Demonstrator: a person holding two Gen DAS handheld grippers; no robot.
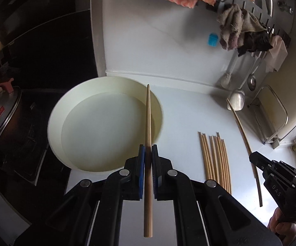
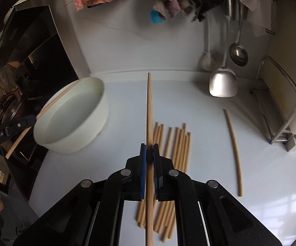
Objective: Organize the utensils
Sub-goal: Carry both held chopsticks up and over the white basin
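Observation:
My left gripper (image 1: 148,149) is shut on one wooden chopstick (image 1: 149,121) and holds it over the near right rim of the round white basin (image 1: 54,121). My right gripper (image 2: 149,148) is shut on another chopstick (image 2: 149,110), held above a pile of several chopsticks (image 2: 178,143) lying on the white counter. The pile shows right of the basin in the left wrist view (image 1: 215,160). In the left wrist view the right gripper (image 1: 256,160) shows with its chopstick (image 1: 244,135). A single chopstick (image 2: 234,149) lies apart to the right. The basin (image 2: 98,112) sits at the left, with the left gripper (image 2: 31,121) at its rim.
A pot with a lid (image 1: 2,114) stands on the dark stove at the left. A metal spatula (image 2: 222,82), a ladle (image 2: 238,53) and cloths (image 1: 240,30) hang at the back wall. A metal rack (image 2: 279,102) stands at the right.

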